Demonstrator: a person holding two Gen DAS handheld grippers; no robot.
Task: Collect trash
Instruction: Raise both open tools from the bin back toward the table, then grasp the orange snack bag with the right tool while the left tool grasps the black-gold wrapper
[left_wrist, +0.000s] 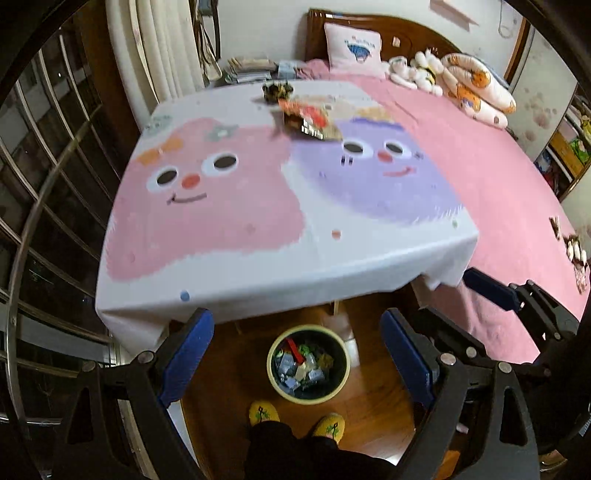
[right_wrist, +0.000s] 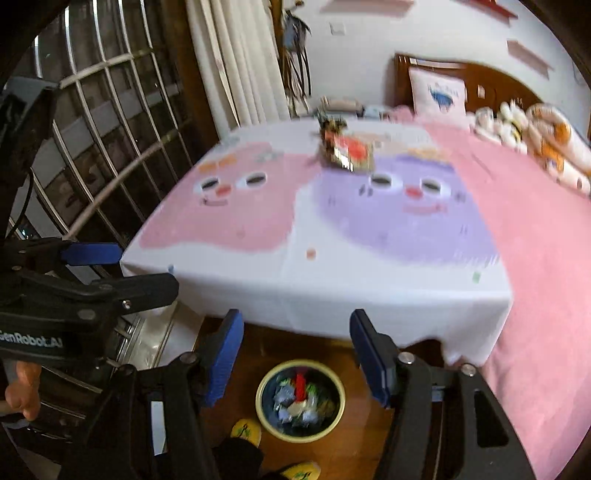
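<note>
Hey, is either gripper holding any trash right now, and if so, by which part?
Neither. The left gripper and right gripper are both open with nothing between their fingers, above the trash bin.

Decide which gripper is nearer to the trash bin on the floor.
Left, though only slightly. The left gripper hangs above the trash bin with it centred between its fingers; the right gripper hangs above it, offset towards the bed.

On the table (left_wrist: 258, 266), the wrappers (left_wrist: 306, 118) lie far at 12 o'clock. The bin (left_wrist: 308, 363) stands on the floor before the table, with the bed (left_wrist: 517, 206) at 3 o'clock.
</note>
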